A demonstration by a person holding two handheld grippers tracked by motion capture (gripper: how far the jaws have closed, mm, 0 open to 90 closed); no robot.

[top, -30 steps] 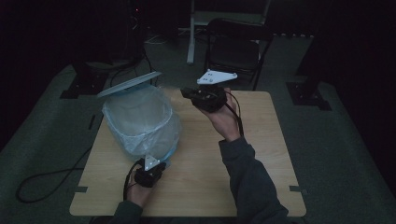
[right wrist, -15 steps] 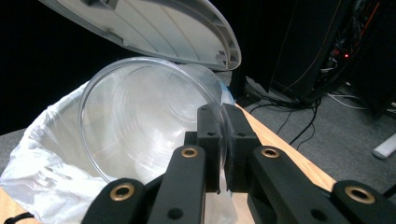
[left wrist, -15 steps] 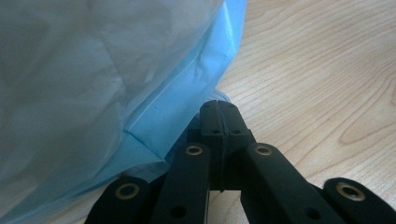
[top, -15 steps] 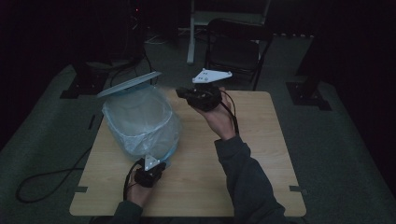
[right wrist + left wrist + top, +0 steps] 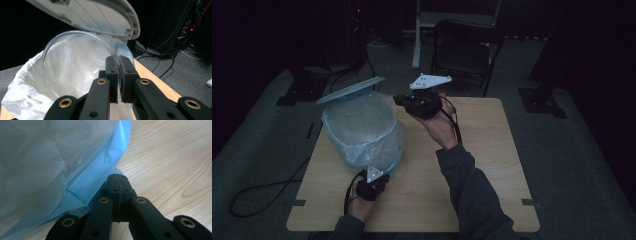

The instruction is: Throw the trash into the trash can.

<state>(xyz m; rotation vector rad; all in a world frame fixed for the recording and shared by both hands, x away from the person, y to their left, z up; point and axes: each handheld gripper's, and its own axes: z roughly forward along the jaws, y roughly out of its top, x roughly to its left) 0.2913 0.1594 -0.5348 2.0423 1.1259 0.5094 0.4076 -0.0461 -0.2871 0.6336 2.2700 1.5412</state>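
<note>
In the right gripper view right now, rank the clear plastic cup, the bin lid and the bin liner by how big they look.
1. bin lid, spanning the top, though cropped.
2. clear plastic cup, clamped at its rim by the right gripper; nearness enlarges it, so its place against the lid is unsure.
3. bin liner, mostly hidden.

The bin point(image 5: 362, 132) fills the tabletop's point(image 5: 492, 150) left half, its raised lid point(image 5: 351, 90) blocking the far side. The bin's mouth lies open from the right and above. The tabletop's right half is bare; a chair point(image 5: 467, 50) stands beyond.
</note>
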